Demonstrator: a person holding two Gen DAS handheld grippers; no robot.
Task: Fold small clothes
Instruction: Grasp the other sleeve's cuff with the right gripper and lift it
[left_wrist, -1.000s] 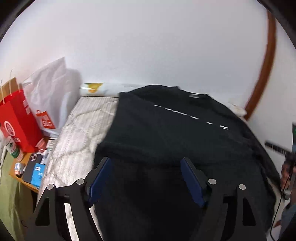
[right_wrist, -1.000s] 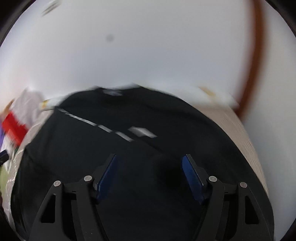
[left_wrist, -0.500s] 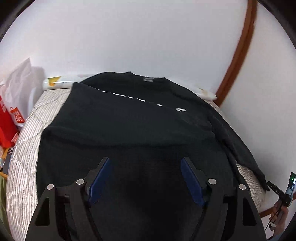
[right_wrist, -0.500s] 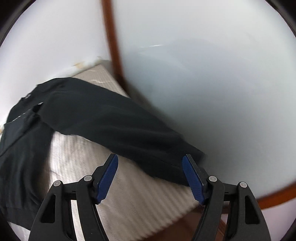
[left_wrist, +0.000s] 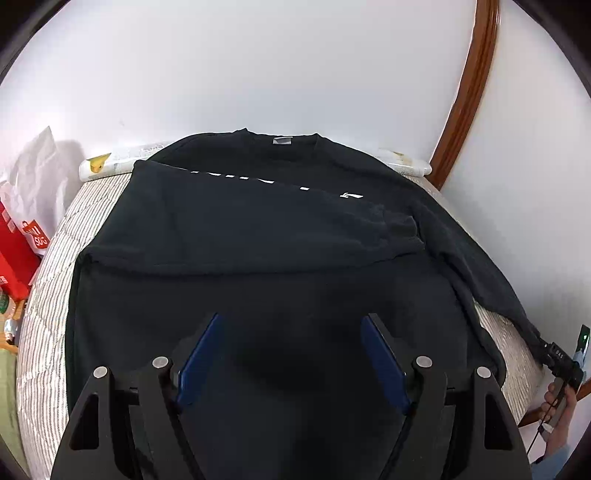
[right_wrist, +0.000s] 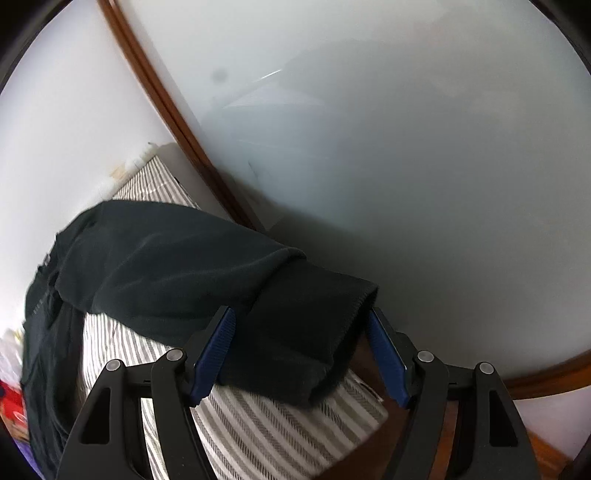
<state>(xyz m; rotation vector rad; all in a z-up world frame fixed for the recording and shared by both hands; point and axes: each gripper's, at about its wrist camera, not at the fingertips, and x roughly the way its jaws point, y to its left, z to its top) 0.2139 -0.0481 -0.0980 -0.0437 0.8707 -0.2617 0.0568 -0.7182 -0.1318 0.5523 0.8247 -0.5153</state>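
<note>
The black sweatshirt (left_wrist: 258, 236) lies spread on the striped mattress (right_wrist: 266, 428). The right gripper (right_wrist: 299, 350), jaws wide, straddles its cuff (right_wrist: 314, 332), seemingly untouched; close squarely before lifting. The left gripper (left_wrist: 291, 354) hovers wide open, empty.

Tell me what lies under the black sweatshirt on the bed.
A grey-and-white striped mattress cover shows around the black sweatshirt and beneath its outstretched sleeve. Anything directly under the sweatshirt's body is covered and cannot be seen.
</note>
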